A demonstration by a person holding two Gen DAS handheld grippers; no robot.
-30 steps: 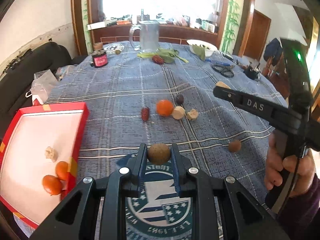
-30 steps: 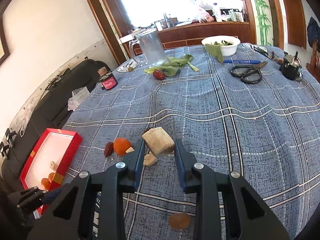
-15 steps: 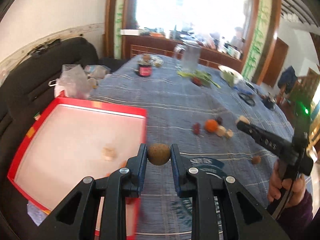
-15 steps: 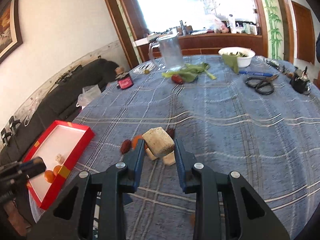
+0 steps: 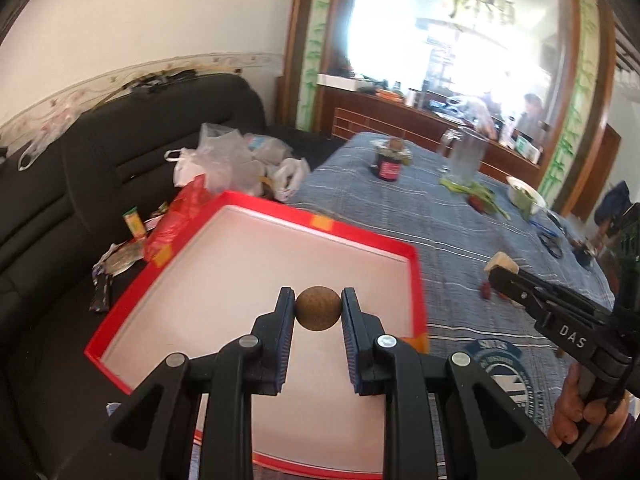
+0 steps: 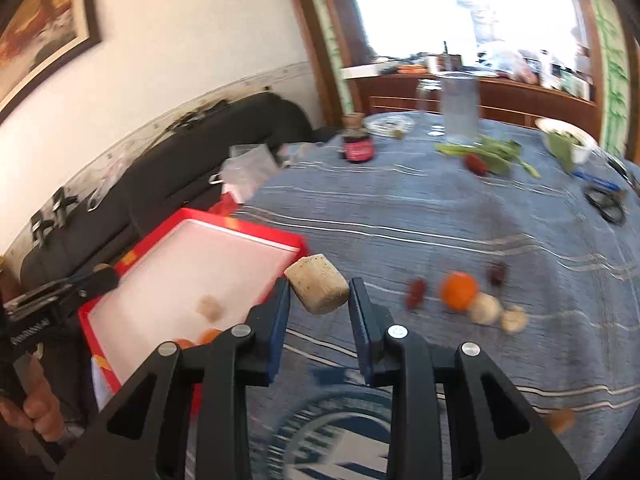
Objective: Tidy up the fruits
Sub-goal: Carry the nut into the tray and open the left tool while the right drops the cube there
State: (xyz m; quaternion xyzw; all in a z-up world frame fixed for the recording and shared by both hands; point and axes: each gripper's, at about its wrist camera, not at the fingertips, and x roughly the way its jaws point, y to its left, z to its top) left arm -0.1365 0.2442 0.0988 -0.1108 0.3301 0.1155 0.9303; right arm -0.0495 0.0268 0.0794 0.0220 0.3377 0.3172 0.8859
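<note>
A bench under a blue plaid cloth (image 6: 440, 208) carries a shallow red-rimmed white tray (image 5: 414, 280) at its edge. Above the tray, the left gripper (image 5: 318, 312) grasps a round brown fruit (image 5: 318, 309). The right gripper (image 6: 318, 292) grasps a pale beige chunk (image 6: 318, 283) beside the tray.

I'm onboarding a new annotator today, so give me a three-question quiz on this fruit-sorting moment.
1. True or false: the left gripper is shut on a round brown fruit.
2. Multiple choice: what is the right gripper holding? A) an orange B) a pale tan cork-like chunk C) scissors
3. Fill in: the left gripper's fruit hangs over the ____ tray.

Key: 1 true; 2 B; 3 red
</note>
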